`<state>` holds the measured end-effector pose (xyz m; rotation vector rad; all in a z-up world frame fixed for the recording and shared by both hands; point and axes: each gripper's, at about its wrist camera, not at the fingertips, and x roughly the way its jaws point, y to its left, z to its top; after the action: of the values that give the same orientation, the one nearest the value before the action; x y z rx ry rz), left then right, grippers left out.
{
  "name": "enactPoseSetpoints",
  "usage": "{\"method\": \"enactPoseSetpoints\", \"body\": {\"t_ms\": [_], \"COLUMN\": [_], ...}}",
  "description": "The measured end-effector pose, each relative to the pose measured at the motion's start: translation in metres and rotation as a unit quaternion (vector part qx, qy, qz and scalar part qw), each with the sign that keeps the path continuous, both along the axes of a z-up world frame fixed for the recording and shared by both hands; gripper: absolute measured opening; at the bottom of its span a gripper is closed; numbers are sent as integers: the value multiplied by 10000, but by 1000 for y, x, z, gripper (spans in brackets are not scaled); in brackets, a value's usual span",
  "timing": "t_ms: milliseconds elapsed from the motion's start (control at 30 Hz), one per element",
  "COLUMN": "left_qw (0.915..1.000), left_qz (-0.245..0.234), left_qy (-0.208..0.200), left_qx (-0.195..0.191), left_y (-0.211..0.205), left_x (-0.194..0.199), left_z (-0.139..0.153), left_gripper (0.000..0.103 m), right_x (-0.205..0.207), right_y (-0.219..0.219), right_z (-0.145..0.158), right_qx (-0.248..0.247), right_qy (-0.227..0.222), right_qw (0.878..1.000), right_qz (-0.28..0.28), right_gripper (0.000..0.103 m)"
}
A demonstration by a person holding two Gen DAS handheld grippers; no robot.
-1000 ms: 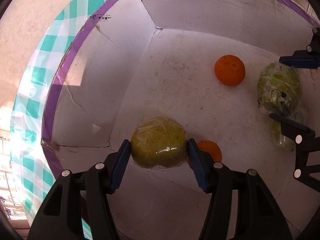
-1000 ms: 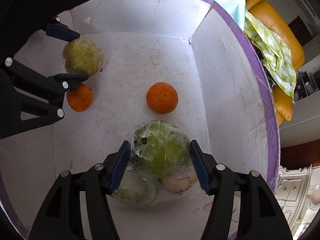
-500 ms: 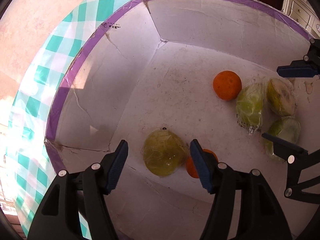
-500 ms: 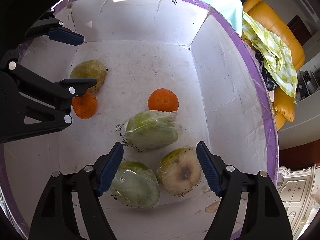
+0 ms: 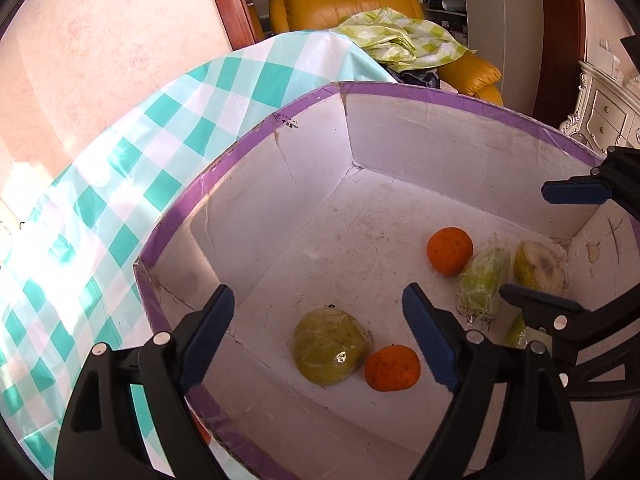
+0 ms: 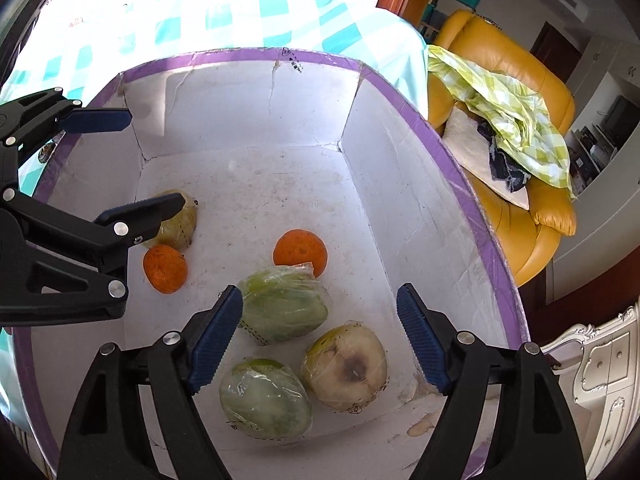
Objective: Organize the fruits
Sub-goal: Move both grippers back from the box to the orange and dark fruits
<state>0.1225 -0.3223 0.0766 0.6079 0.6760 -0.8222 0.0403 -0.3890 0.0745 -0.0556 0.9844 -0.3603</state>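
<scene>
A white box with a purple rim (image 5: 440, 94) (image 6: 240, 54) holds the fruit. On its floor lie a wrapped yellow-green fruit (image 5: 330, 350) (image 6: 180, 226) beside an orange (image 5: 392, 368) (image 6: 165, 269). A second orange (image 5: 449, 250) (image 6: 300, 252) rests by a wrapped green fruit (image 5: 482, 280) (image 6: 282, 308). Two more wrapped fruits lie near it, one green (image 6: 264, 398), one pale with a brown spot (image 6: 346, 366) (image 5: 540, 266). My left gripper (image 5: 320, 328) hangs above the yellow-green fruit, jaws opening, nothing between them. My right gripper (image 6: 320, 332) hovers over the green fruits, jaws opening and empty.
The box stands on a table under a teal-and-white checked cloth (image 5: 100, 208) (image 6: 168, 24). Behind it is a yellow armchair (image 5: 360, 4) (image 6: 520, 120) with a green checked cloth on it. A white carved cabinet (image 5: 608, 104) (image 6: 592, 360) stands at the right.
Both grippers have let go of their wrapped fruits, which now lie on the box floor. Both have opened wider, risen and tilted back, so more of the room shows.
</scene>
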Motion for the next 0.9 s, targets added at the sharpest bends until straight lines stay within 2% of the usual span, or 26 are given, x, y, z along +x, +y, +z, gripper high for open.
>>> {"method": "enactPoseSetpoints", "body": {"t_ms": [33,67,133,267,367,433,600,733,900], "left_qw": [9999,9998,9980,9934,9864,9817,9695,9621,9506], "left_qz": [-25,-54,-141,-182,-192,-160,299,829,1715], "left_qy": [-77,-176,-604,-776,-1082,-1106,-1133,-1108,-918], "left_qx": [-71,-75,-152,-826,-1221,-1540,-2155,-2351,-2420], "left_y": [3,2,4,17,28,39,77,109,156], "left_x": [-4,-6,-17,-24,-30,-30,-14,12,52], "left_z": [-1,-3,-7,3,15,24,48,54,48], "left_gripper": [88,94,94,94,94,94,95,95,95], "right_x": [-3,-6,-11,-19,-25,-30,-40,-52,-66], "right_y": [1,2,-1,-7,-13,-14,-8,3,32], "right_z": [3,7,11,18,21,23,29,46,76], "right_qx": [-61,-111,-205,-219,-105,-96,-39,-133,-170], "right_qy": [-159,-314,-566,-1005,-1309,-1459,-1785,-2274,-2989], "right_qw": [9998,9994,9980,9937,9894,9865,9809,9701,9528], "right_qz": [-46,-77,-183,-454,-615,-738,-774,-835,-503], "right_gripper": [87,89,89,89,89,89,90,90,91]}}
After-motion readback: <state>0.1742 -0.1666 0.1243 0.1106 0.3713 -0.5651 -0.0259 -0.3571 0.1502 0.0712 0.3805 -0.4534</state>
